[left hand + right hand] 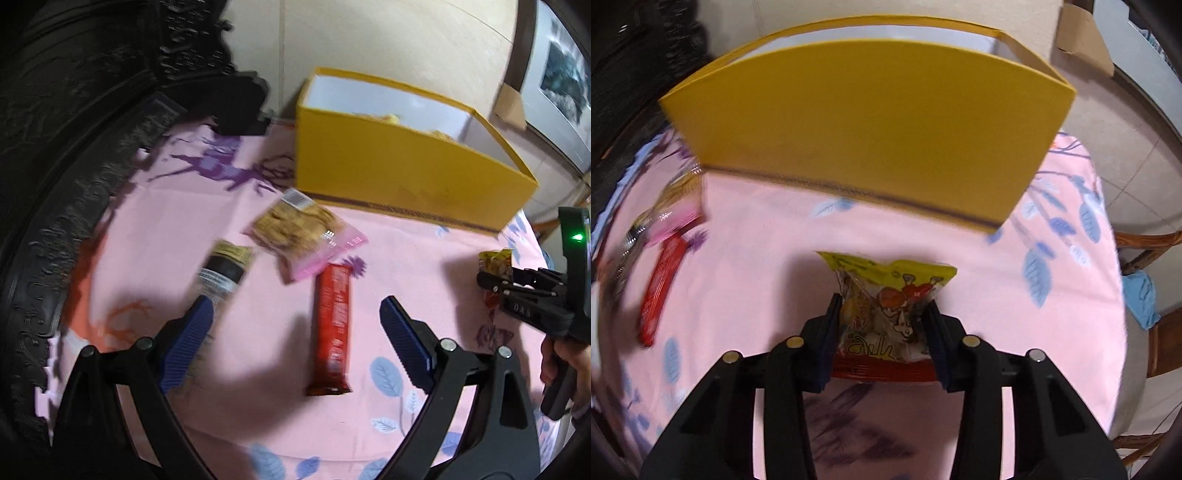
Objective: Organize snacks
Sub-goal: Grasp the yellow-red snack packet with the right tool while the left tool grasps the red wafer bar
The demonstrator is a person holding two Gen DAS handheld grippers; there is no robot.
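A table covered with a pink cloth printed with leaves and deer carries everything here. Toward its far edge stands an open yellow box, its long side facing the near edge; through the open top a little pale yellow content shows against the white inside, too blurred to name. Along the table's left edge rises a dark carved piece of furniture.

A red bar lies flat on the cloth in the middle of the table, lengthwise toward the box. Just beyond its far end lies a clear packet of biscuits with a pink end, between the bar and the box's near left corner. To the left of that packet, nearer the left edge, lies a small dark packet with a gold end.

The left gripper hovers above the red bar with its jaws spread wide, the bar between them but not touched; its left finger sits beside the dark packet.

The right gripper, nearer the right edge and in front of the box, has its jaws clamped on a yellow cartoon-printed snack bag, held by both sides with its yellow end pointing toward the box.
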